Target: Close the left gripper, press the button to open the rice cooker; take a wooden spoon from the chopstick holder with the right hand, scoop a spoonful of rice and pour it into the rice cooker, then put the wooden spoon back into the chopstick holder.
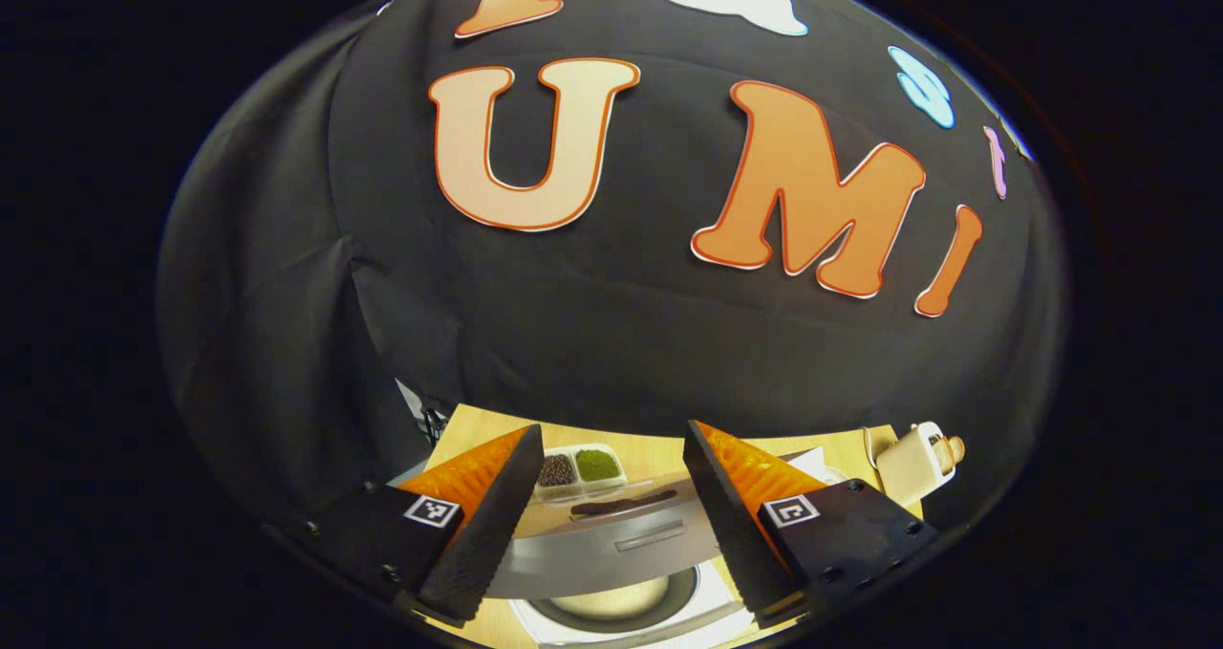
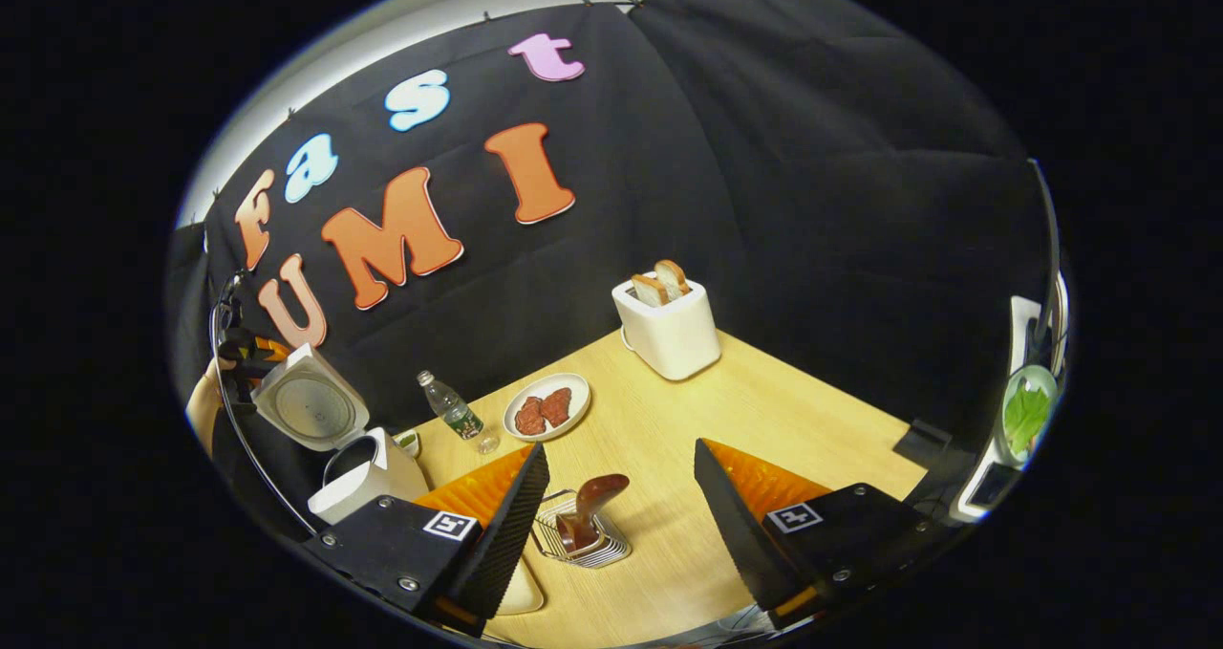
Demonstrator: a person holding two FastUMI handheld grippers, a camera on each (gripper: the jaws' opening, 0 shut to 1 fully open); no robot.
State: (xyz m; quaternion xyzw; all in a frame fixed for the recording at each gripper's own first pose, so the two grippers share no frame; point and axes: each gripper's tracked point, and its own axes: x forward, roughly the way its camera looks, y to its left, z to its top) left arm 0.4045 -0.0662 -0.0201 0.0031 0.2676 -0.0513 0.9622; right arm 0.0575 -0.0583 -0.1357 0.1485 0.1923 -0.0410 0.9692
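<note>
Nearest the lens in the right gripper view, the right gripper [image 2: 621, 520] stands with its jaws wide apart and nothing between them, aimed down at the chopstick holder [image 2: 581, 539], a wire rack on the table [image 2: 764, 410] just ahead of the tips. The wooden spoon [image 2: 590, 508] leans in that rack with its bowl end up, which leaves a part standing clear to be taken. I judge the spoon pickup is the step in hand, and not yet made.

The rice cooker [image 2: 368, 482] stands at the table's left edge, its lid [image 2: 308, 405] swung up, so the button press looks done. In the left gripper view the left gripper [image 1: 611, 515] hangs above the open rice cooker [image 1: 611, 601], looking across the raised lid [image 1: 602, 534]; its jaws stand wide apart and hold nothing.

The toaster [image 2: 667, 329] sits at the far edge by the booth wall with bread in its slots. A plate [image 2: 547, 405] with dark red pieces lies nearer the middle, a water bottle [image 2: 451, 410] stands upright beside it, and a small divided dish [image 1: 578, 469] of dark and green grains lies beyond the cooker. I cannot tell where the rice to be scooped sits.
</note>
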